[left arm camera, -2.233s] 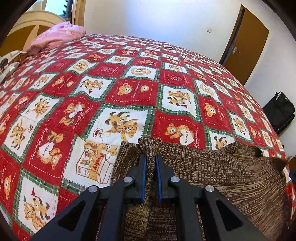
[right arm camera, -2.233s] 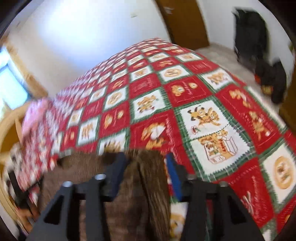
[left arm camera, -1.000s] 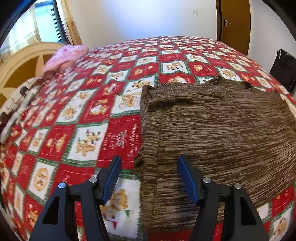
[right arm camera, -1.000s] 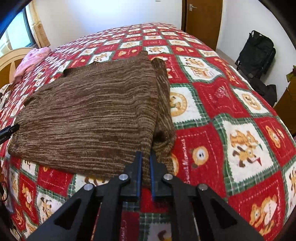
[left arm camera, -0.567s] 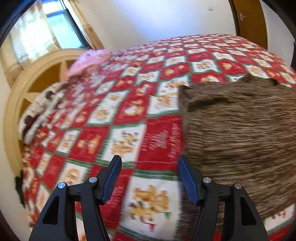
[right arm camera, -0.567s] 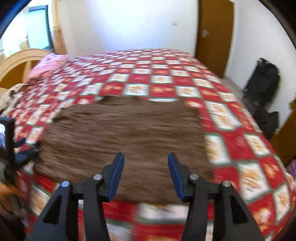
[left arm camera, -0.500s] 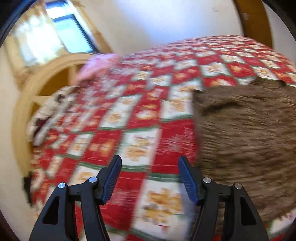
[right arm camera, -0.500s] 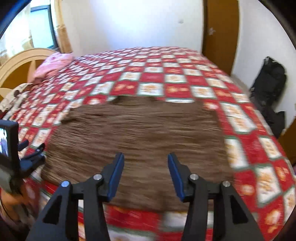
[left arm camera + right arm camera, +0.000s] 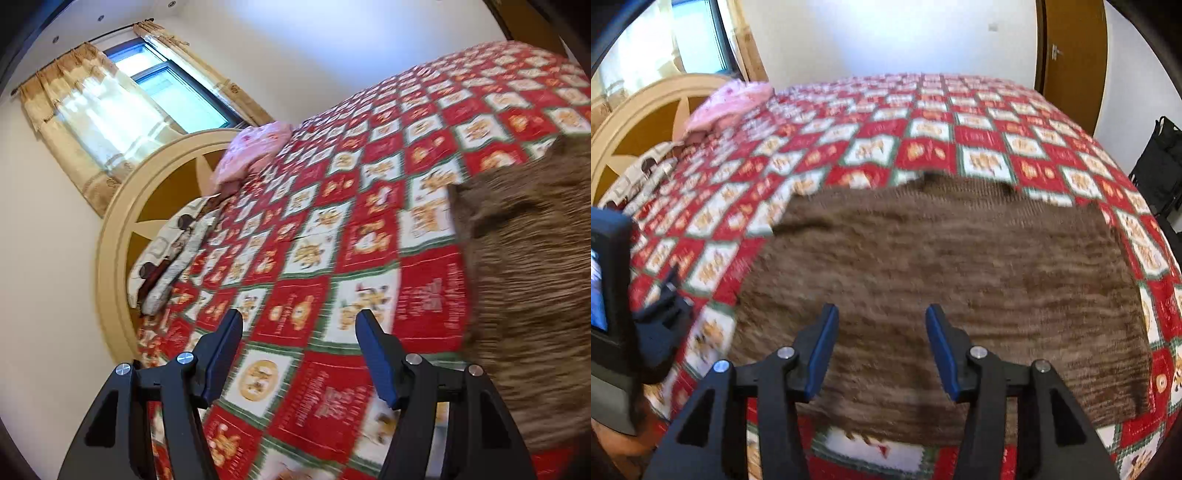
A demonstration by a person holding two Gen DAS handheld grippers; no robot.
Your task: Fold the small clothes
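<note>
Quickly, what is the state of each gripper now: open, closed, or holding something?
Left gripper: open, holding nothing.
Right gripper: open, holding nothing, over the brown knitted garment.

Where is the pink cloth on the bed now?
In the right wrist view the pink cloth lies at the far left corner of the quilt, beside the headboard, well apart from the brown sweater.

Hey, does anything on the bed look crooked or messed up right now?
Nothing stands out. The brown sweater lies spread flat on the quilt, and the pink bundle sits by the headboard.
</note>
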